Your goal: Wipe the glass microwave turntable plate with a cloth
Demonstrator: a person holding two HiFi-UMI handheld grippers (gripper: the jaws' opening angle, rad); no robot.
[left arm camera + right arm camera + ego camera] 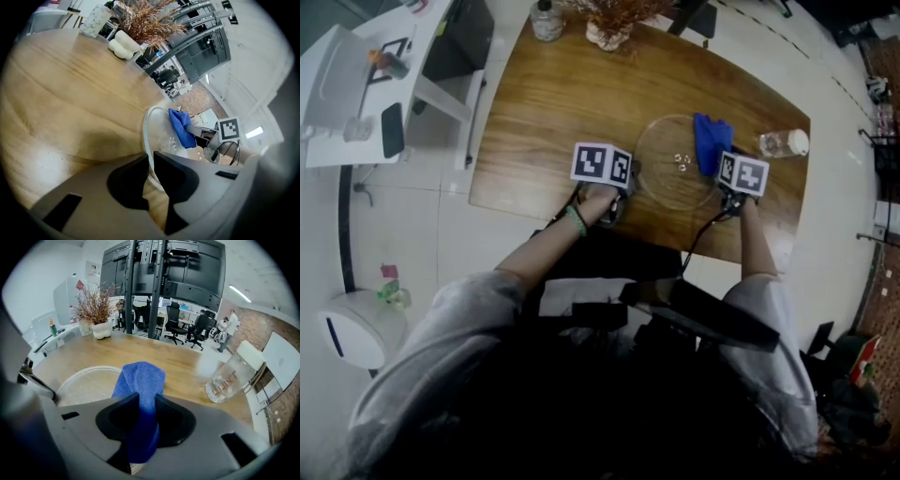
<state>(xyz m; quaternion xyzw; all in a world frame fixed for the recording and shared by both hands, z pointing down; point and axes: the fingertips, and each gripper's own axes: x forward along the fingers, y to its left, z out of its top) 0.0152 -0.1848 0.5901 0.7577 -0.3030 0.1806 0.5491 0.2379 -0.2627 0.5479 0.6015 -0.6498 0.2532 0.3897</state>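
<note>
The clear glass turntable plate (675, 162) lies on the wooden table (544, 112), with white crumbs at its centre. My left gripper (630, 174) is shut on the plate's left rim (148, 140). My right gripper (719, 176) is shut on a blue cloth (711, 141), which drapes over the plate's right edge. In the right gripper view the cloth (140, 394) rises between the jaws, with the plate (86, 383) to its left. The left gripper view shows the cloth (182, 127) and the right gripper (199, 137) across the plate.
A clear glass jar (784, 143) lies on its side right of the cloth, also in the right gripper view (232, 373). A white vase of dried plants (609, 26) and a glass bottle (547, 21) stand at the table's far edge. White furniture (366, 84) stands left.
</note>
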